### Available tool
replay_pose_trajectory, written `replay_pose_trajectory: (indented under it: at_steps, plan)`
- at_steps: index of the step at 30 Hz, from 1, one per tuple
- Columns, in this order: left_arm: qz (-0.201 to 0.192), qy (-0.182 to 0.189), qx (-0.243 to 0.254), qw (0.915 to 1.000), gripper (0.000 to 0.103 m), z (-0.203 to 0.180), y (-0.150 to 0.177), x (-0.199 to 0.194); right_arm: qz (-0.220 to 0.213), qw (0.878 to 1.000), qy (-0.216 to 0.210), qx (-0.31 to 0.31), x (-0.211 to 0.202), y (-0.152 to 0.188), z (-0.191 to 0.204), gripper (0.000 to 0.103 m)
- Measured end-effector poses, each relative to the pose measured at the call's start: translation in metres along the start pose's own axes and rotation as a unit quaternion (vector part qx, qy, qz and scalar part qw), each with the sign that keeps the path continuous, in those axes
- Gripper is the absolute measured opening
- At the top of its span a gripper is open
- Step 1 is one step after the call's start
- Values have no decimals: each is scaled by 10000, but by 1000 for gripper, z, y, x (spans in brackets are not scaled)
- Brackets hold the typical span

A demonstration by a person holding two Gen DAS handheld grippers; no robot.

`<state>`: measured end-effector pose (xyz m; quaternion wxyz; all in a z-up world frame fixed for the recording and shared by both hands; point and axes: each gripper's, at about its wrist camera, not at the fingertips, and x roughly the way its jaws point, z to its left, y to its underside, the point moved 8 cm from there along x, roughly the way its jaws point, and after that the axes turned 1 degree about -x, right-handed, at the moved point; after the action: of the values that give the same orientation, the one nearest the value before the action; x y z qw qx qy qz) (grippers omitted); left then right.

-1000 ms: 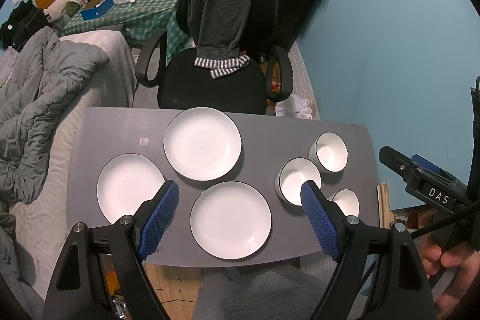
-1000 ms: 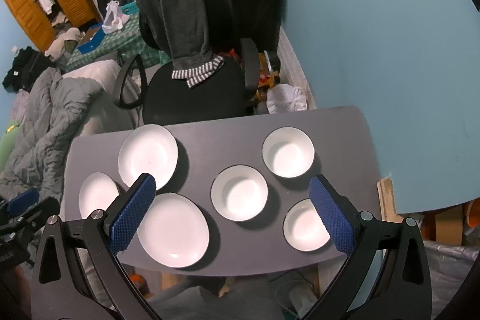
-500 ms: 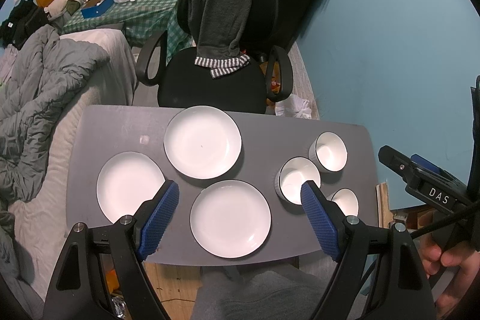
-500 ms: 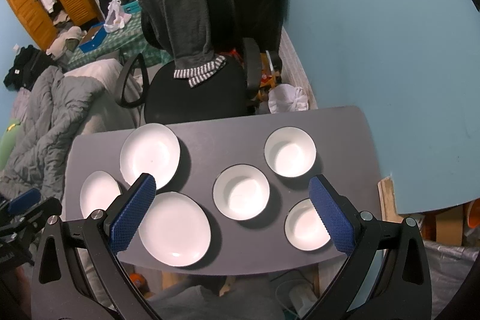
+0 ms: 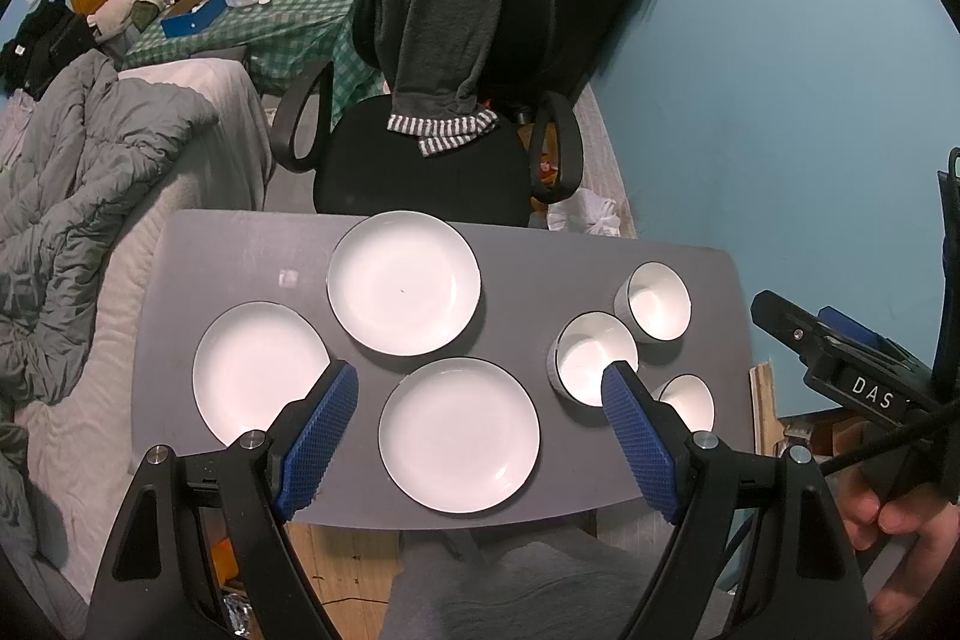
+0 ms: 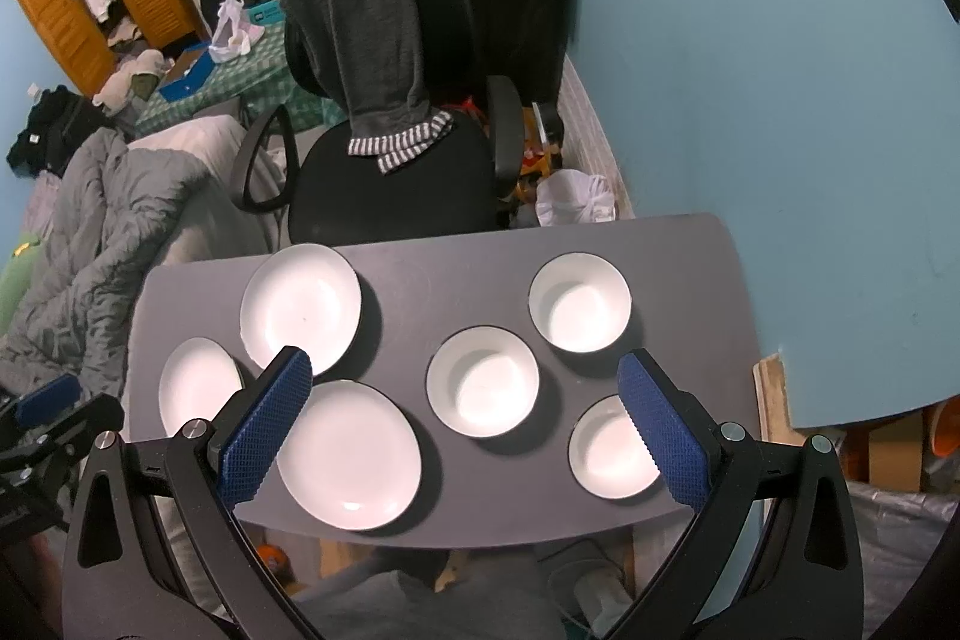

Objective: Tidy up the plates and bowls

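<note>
Three white plates lie on the small grey table [image 5: 540,268]: a far plate [image 5: 403,282], a left plate [image 5: 255,370] and a near plate [image 5: 459,434]. Three white bowls stand to the right: a far bowl [image 6: 579,302], a middle bowl [image 6: 483,381] and a near bowl [image 6: 609,451]. My left gripper [image 5: 480,421] hovers open high above the near plate. My right gripper [image 6: 465,421] hovers open above the middle bowl. Neither holds anything. The right gripper's body and the hand on it show at the right edge of the left wrist view.
A black office chair [image 5: 432,160] draped with a grey garment stands behind the table. A bed with a grey duvet [image 5: 78,184] runs along the left. A blue wall [image 5: 780,100] closes the right side. Grey-clad legs [image 5: 528,586] sit below the table's near edge.
Both views have shifted only slightly; the scene sits a touch lower in the right wrist view. The plates and bowls have not moved, and both grippers stay open.
</note>
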<state>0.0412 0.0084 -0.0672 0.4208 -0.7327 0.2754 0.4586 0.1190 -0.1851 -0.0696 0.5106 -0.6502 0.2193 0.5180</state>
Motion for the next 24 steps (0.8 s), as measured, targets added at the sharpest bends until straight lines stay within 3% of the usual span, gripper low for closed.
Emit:
replay_pose_trajectory:
  at_steps: [13,24]
  plan:
    - [120,-19,-78,9999,85,6,7,9,122,9993,-43,-343,10,4,8,97]
    - [310,-231,-44,9992,85,53,28,43,567,9950,-517,-635,43,23,21,97]
